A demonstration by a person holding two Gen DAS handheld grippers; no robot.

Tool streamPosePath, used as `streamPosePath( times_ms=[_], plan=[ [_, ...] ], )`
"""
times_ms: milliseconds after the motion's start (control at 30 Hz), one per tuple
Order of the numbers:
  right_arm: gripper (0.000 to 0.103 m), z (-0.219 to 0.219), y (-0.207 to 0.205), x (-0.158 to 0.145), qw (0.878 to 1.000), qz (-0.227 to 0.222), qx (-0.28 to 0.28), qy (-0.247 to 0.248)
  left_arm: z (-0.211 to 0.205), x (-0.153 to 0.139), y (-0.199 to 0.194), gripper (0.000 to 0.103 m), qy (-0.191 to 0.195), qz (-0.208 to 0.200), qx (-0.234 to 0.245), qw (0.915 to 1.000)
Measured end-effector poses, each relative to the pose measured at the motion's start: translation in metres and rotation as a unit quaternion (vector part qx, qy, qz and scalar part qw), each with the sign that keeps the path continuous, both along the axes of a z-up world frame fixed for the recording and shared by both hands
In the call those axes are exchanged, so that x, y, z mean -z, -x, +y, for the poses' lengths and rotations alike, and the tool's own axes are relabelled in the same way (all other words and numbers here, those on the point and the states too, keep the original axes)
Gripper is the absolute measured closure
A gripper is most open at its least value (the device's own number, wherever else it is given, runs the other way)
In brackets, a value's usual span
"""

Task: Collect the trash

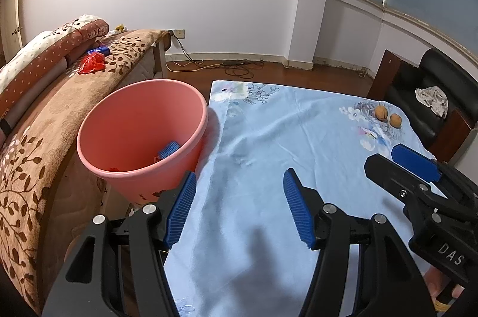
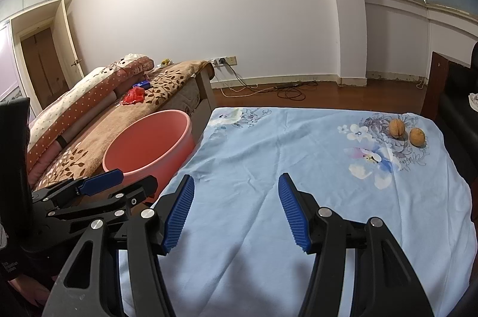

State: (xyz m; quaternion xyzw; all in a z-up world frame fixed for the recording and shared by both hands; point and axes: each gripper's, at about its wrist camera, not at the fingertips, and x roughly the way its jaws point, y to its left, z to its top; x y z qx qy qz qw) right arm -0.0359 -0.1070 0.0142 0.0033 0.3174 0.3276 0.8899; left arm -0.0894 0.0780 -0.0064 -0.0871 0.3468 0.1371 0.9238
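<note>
We are holding the left gripper (image 1: 239, 206) low in the middle of the left wrist view, its blue ribbed pads spread wide with nothing between them, only the light blue floral cloth (image 1: 269, 144) showing in the gap. We are keeping the right gripper (image 2: 236, 209) just as wide over the same cloth in the right wrist view, and it too is gripping nothing.

The pink bucket (image 1: 140, 135) is standing at the left of the left wrist frame, pressed against the cloth-covered table's left edge and just beside the bed. Inside it, near the bottom, a blue ribbed piece (image 1: 168, 149) and some small red scraps (image 1: 115, 168) are lying. In the right wrist view the bucket is sitting at centre left, partly behind our left gripper's dark body.

Two walnuts (image 2: 406, 132) are resting close together on the cloth's floral print at the right of the frame, well apart from both grippers. On the brown leaf-patterned blanket (image 1: 38, 138) at the upper left, a red wrapper (image 1: 91, 64) and a blue packet (image 1: 100, 50) are lying near each other. A crumpled white cloth (image 1: 433, 100) is sitting on the black chair (image 1: 442, 72) at the right edge.
</note>
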Motion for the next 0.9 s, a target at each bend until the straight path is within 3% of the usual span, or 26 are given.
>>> streamPosePath(
  times_ms=[900],
  plan=[
    [0.045, -0.019, -0.018, 0.014, 0.999, 0.023, 0.028, -0.005, -0.021, 0.004, -0.026, 0.042, -0.021, 0.016, 0.032, 0.9992]
  ],
)
